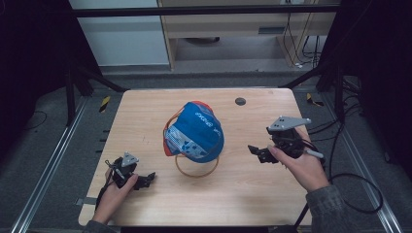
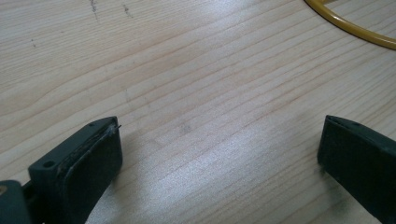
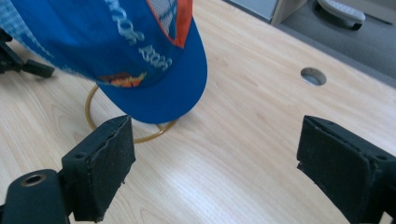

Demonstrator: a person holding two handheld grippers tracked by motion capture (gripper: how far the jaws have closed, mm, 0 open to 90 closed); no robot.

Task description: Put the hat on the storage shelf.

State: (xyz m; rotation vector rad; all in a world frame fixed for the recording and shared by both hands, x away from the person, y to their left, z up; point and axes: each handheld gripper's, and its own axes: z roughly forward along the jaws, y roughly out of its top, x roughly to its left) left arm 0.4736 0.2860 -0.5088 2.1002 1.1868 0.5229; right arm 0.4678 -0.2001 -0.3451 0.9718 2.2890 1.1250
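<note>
A blue cap (image 1: 195, 131) with orange trim and white lettering sits on a yellow wire stand whose ring base (image 1: 197, 170) lies on the wooden table (image 1: 252, 194). My right gripper (image 1: 256, 151) is held above the table to the right of the cap, jaws wide apart and empty. In the right gripper view the cap's brim (image 3: 154, 79) hangs just ahead of the gripper (image 3: 212, 158), over the ring (image 3: 93, 116). My left gripper (image 1: 148, 178) rests low at the table's front left, open and empty; its view shows the gripper (image 2: 219, 154) over bare wood and an arc of the ring (image 2: 355, 30).
A round cable hole (image 1: 240, 101) lies in the table's far right part. Black frame rails run along both sides. Cables trail on the floor at the right. A cabinet and wall stand beyond the table's far edge.
</note>
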